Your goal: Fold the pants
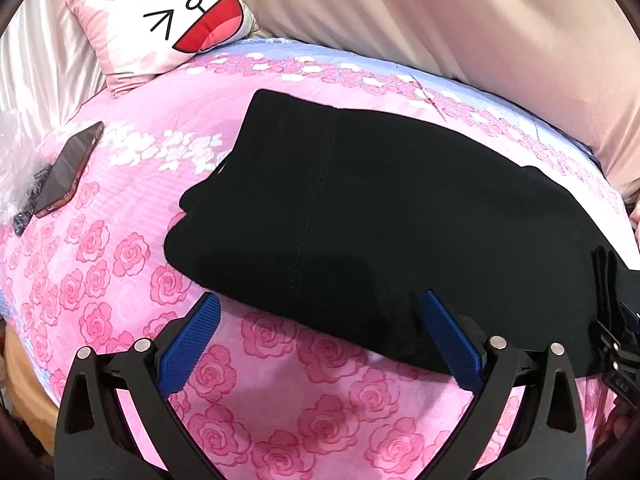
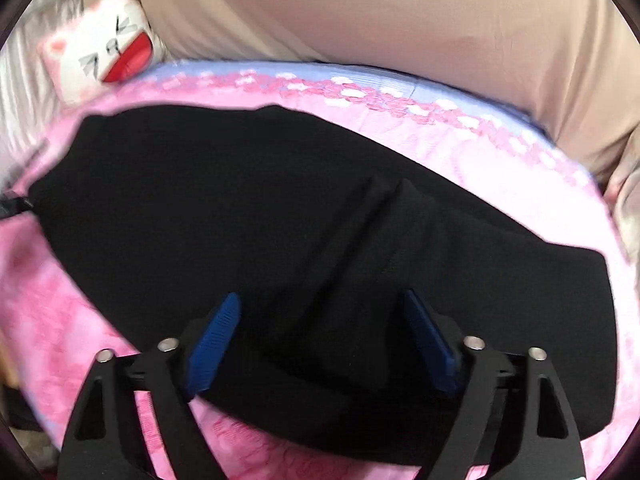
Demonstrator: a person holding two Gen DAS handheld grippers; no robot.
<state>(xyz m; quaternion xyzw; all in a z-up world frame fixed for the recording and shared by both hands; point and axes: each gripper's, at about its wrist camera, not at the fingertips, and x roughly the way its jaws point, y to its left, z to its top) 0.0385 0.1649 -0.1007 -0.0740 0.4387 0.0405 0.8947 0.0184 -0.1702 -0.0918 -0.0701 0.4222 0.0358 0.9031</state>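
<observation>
Black pants (image 1: 360, 208), folded, on rose bedspread (image 1: 120, 248) at frame centre, long axis running left-right; left gripper (image 1: 320, 316) & right gripper (image 2: 320, 320) both w/ jaws apart, straddling near edge, right appears nearer

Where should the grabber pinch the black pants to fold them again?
Probably the near folded edge of the black pants, coming in low from the front. That edge is a thick, rounded stack lying flat on the rose bedsheet, and the open left gripper already straddles it.
</observation>
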